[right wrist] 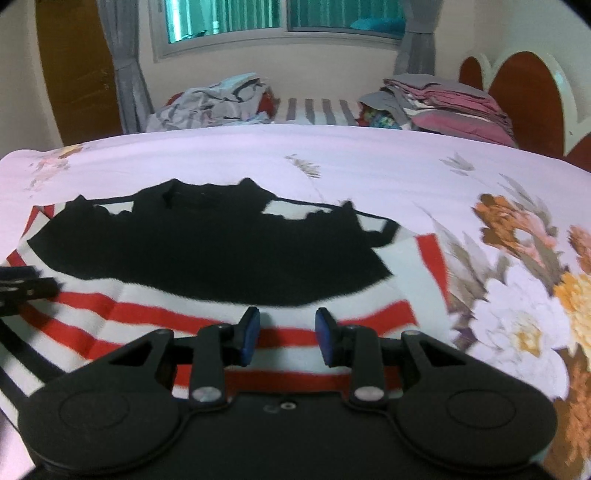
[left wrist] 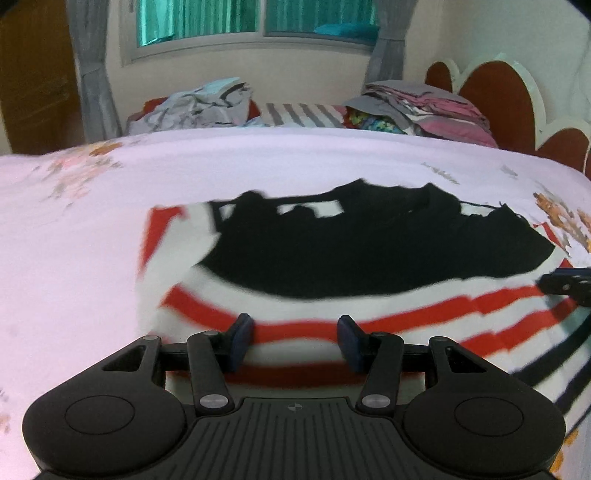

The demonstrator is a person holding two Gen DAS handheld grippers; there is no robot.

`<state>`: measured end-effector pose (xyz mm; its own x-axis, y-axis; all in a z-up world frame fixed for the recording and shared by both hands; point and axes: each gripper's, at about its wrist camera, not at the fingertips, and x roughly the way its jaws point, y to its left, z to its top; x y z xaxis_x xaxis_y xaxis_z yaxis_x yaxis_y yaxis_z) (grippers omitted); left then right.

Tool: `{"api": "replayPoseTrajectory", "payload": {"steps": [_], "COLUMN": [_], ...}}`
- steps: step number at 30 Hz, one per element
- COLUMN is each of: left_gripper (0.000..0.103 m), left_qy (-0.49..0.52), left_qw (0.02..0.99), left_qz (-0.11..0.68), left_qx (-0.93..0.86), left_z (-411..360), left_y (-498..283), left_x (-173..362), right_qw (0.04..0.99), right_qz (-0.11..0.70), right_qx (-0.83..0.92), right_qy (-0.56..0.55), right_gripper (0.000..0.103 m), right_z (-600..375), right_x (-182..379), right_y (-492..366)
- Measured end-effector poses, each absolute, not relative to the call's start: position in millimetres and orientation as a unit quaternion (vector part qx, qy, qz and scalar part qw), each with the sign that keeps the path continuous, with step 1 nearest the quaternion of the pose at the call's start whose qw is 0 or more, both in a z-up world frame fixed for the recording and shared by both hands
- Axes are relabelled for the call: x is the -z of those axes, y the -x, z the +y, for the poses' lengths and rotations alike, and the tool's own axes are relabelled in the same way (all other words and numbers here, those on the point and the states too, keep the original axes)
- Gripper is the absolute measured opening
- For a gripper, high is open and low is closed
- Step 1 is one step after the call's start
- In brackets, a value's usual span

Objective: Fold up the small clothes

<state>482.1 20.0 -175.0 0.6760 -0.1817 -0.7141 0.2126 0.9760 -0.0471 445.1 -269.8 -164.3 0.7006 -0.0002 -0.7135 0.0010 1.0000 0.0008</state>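
Spread flat on the bedsheet [right wrist: 258, 155], near the bed's near edge: a striped shirt [left wrist: 303, 302], collar toward the far edge. Over its near hem, side by side and apart: left gripper [left wrist: 295, 341], right gripper [right wrist: 287, 332]. Along the far edge: a loose clothes heap [left wrist: 199, 107] left, a folded stack [left wrist: 428, 107] right, beside the headboard [left wrist: 498, 96]. Behind both, a window [right wrist: 284, 18].

A small garment [left wrist: 332, 321] striped red and white, black across its upper part [right wrist: 207, 254], lies on a pale lilac bedsheet [left wrist: 258, 162] printed with orange, white and grey-brown flowers [right wrist: 517, 280]. Behind it — a grey-and-white striped cloth [left wrist: 299, 114], a pink and grey folded stack [right wrist: 454, 107], and teal, apparently glass, in the window [right wrist: 280, 14].
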Motion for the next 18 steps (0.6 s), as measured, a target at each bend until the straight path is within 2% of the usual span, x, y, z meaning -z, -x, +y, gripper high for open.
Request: {"api": "replayPoseTrajectory", "payload": {"steps": [5,11,18], "left_gripper": [0.051,0.051,0.051], "left_qy": [-0.015,-0.006,-0.002], "left_qw": [0.919,0.917,0.913], "left_qz": [0.374,0.371,0.381], "left_qx": [0.126,0.149,0.146], "left_z": [18,2,23], "left_y": [-447,-428,-417], "left_x": [165,169,178], "right_qw": [0.924,0.920,0.920], "right_qz": [0.379,0.386,0.388], "right_qx": [-0.046,-0.072,-0.028], "right_qy": [-0.028,0.008,0.043], "right_gripper": [0.034,0.033,0.035], "right_z": [-246,-207,-234], "right_x": [156,163,175], "right_y": [-418,-404,-383]}}
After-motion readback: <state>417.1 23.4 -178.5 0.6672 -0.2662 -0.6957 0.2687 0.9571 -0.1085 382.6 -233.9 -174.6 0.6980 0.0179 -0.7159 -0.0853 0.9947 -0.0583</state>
